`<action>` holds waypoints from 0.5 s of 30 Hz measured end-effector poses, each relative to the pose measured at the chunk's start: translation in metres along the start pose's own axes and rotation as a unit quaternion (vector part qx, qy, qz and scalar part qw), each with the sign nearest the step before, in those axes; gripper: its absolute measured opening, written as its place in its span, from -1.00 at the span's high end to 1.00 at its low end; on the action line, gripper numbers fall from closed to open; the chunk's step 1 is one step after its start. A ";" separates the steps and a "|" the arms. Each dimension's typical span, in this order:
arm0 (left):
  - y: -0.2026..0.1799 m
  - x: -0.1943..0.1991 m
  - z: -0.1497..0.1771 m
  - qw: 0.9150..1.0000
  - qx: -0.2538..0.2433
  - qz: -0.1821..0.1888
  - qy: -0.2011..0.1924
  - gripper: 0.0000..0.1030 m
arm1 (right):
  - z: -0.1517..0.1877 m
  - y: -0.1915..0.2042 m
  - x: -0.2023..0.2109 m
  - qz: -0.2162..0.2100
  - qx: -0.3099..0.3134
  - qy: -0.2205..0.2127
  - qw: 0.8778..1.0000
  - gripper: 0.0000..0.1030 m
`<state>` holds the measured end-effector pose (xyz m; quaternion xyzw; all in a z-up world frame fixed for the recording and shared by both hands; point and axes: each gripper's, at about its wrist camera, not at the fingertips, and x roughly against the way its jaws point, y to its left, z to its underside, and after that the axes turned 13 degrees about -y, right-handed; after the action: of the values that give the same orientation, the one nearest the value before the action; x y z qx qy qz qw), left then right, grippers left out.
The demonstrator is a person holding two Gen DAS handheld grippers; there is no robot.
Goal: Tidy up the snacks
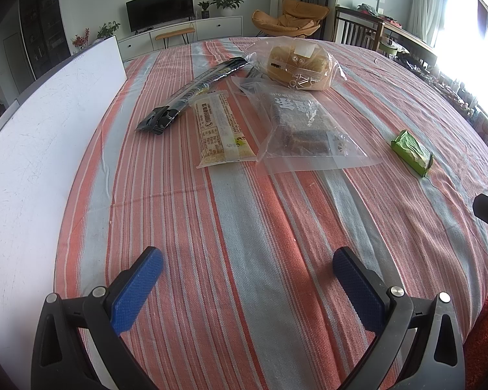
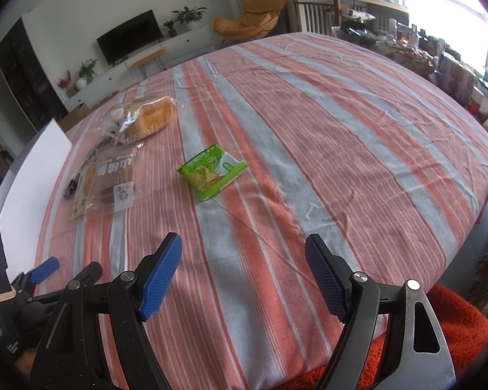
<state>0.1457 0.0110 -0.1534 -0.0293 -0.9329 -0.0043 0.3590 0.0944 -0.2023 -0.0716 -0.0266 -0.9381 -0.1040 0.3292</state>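
The green snack packet (image 2: 211, 171) lies alone on the striped cloth of the desk (image 2: 341, 136), ahead and slightly left of the right gripper (image 2: 244, 276), its long axis running diagonally; the right gripper is probably nearer than the left gripper (image 1: 247, 279). Both grippers hang wide open and empty. The bread bag (image 1: 297, 65) and other packets cluster farther left, a living room with a TV (image 1: 161, 6) behind
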 end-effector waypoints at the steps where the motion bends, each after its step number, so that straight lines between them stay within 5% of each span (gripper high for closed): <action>1: 0.000 0.000 0.000 1.000 0.000 0.000 0.000 -1.00 | 0.000 0.000 0.000 0.000 0.000 0.000 1.000 -0.57; 15: 0.000 0.000 0.000 1.000 0.000 0.000 0.000 -1.00 | 0.000 0.001 0.000 -0.001 -0.001 0.000 1.000 -0.57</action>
<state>0.1457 0.0109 -0.1536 -0.0292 -0.9329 -0.0042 0.3589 0.0945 -0.2013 -0.0717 -0.0263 -0.9381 -0.1049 0.3291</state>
